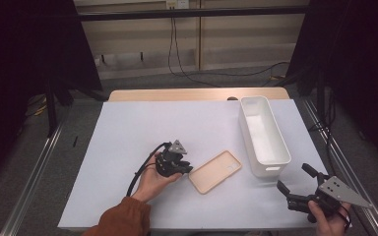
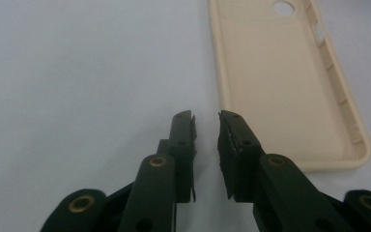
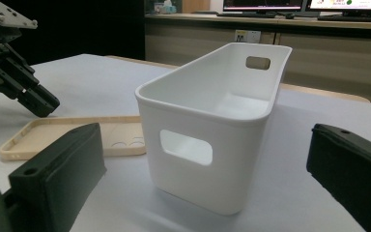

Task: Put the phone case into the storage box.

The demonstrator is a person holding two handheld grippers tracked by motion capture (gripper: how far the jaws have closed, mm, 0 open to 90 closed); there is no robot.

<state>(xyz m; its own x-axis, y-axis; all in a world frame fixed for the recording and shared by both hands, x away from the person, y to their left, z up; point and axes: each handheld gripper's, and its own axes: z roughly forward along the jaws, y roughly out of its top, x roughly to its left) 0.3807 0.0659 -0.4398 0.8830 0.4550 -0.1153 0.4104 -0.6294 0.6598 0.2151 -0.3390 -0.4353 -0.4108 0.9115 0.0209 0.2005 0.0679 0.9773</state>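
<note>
So the left gripper (image 1: 186, 168) has its jaws a small crack apart with nothing between them, sitting just at 9 o'clock of the beige phone case (image 1: 215, 171), which lies flat on the white mat (image 1: 128, 128). The right gripper (image 1: 295, 183) is wide open at 5 o'clock of the white bin (image 1: 264, 135).

A white cloth (image 1: 128, 147) covers most of the wooden table (image 1: 177, 94). In the upper middle of the frame black cables (image 1: 177, 59) hang down the wall to the grey floor. Two monitors (image 3: 304, 5) stand at the upper right.
</note>
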